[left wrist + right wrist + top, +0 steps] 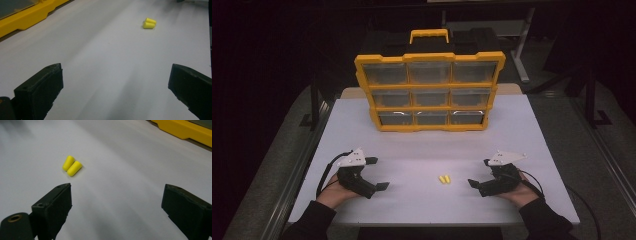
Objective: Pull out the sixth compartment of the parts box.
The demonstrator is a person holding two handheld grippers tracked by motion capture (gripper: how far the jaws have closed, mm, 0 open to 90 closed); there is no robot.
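Left gripper [378, 173]: jaws apart, near bench's front-left corner.
Right gripper [479, 173]: jaws apart, front-right.
Two yellow foam earplugs [443, 179]: touching, between grippers.

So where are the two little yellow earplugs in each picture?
High view: the earplugs lie on the white table, low and just right of centre, between the two claws.
Left gripper view: earplugs at upper right, far ahead.
Right gripper view: earplugs left of centre, just past the left jaw.
Shared landmark: the yellow drawer organizer.

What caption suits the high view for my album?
Two open claws flank yellow earplugs before a drawer organizer.
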